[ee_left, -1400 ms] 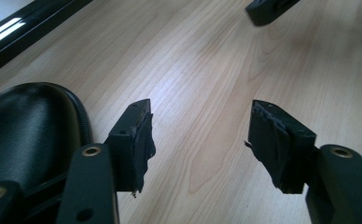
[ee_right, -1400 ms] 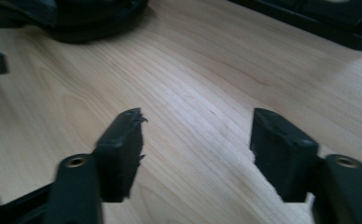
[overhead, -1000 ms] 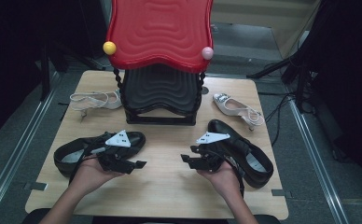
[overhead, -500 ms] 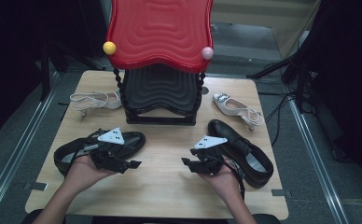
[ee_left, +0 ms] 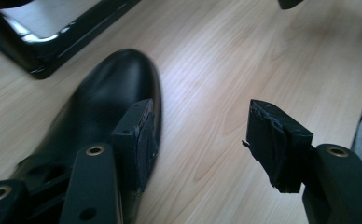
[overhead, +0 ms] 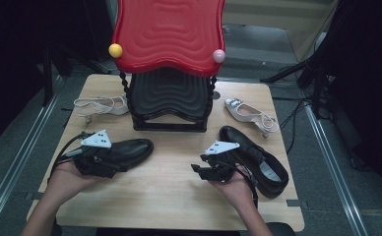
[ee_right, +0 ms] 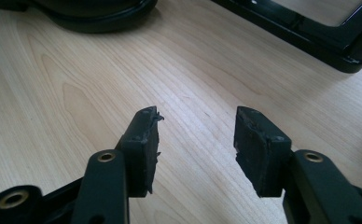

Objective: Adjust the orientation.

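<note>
The left tongs (ee_left: 200, 135) stood released beside the left black shoe (overhead: 122, 150) – one jaw over it; the right tongs (ee_right: 195, 149), jaws just opening, hung released over bare worktop (overhead: 169, 191).

place: looks to me like a lab recording rig
cues: lone wooden table (overhead: 169, 196), floor rails (overhead: 12, 167), loose cables (overhead: 297, 110), dark surround
</note>
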